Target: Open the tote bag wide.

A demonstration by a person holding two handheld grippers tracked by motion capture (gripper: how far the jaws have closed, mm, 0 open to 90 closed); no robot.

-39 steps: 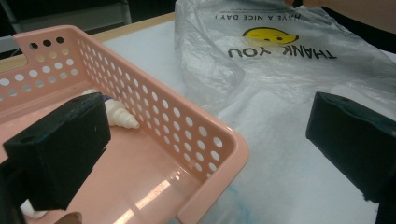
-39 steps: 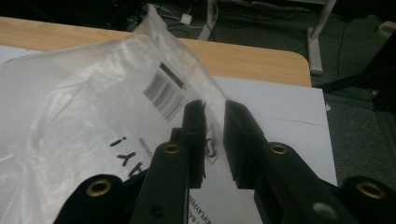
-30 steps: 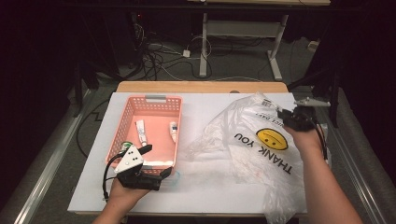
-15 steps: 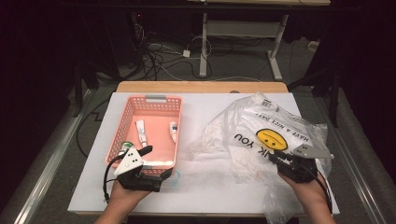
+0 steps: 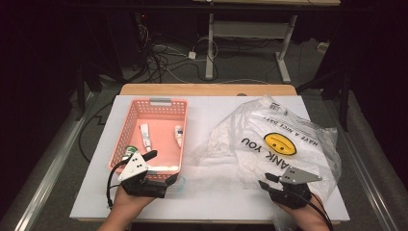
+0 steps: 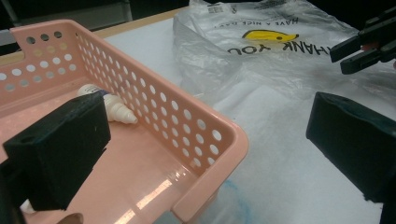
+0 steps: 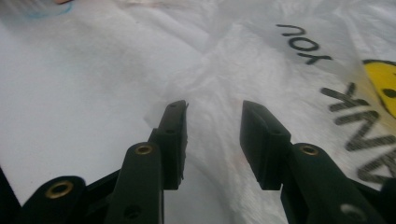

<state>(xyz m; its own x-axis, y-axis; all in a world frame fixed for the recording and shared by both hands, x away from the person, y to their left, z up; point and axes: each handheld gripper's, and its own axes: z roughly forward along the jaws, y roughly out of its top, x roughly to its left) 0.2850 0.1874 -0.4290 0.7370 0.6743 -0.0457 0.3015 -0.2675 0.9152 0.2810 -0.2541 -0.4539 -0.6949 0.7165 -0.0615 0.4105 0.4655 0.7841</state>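
Observation:
A pink perforated basket point(image 5: 126, 136) sits left of centre on the white table and holds two small white tubes point(image 5: 145, 137) point(image 5: 178, 136). My left gripper point(image 5: 161, 167) is open wide at the basket's near right corner. In the left gripper view one jaw is inside the basket point(image 6: 187, 126) and the other is outside, with a tube point(image 6: 114, 109) beyond. A crumpled clear plastic bag point(image 5: 274, 139) with a yellow smiley and "THANK YOU" lies on the right. My right gripper point(image 5: 266, 181) is open at the bag's near edge, low over the plastic point(image 7: 261, 70).
The white mat point(image 5: 207, 192) covers a wooden table with its far edge point(image 5: 207, 90) showing. Bare mat lies between basket and bag. A small green-topped item point(image 5: 128, 151) sits at the basket's near left. Cables and desk legs fill the dark floor behind.
My right gripper has come from the bag's far right side down to its near edge by the table front. The left gripper has stayed at the basket corner.

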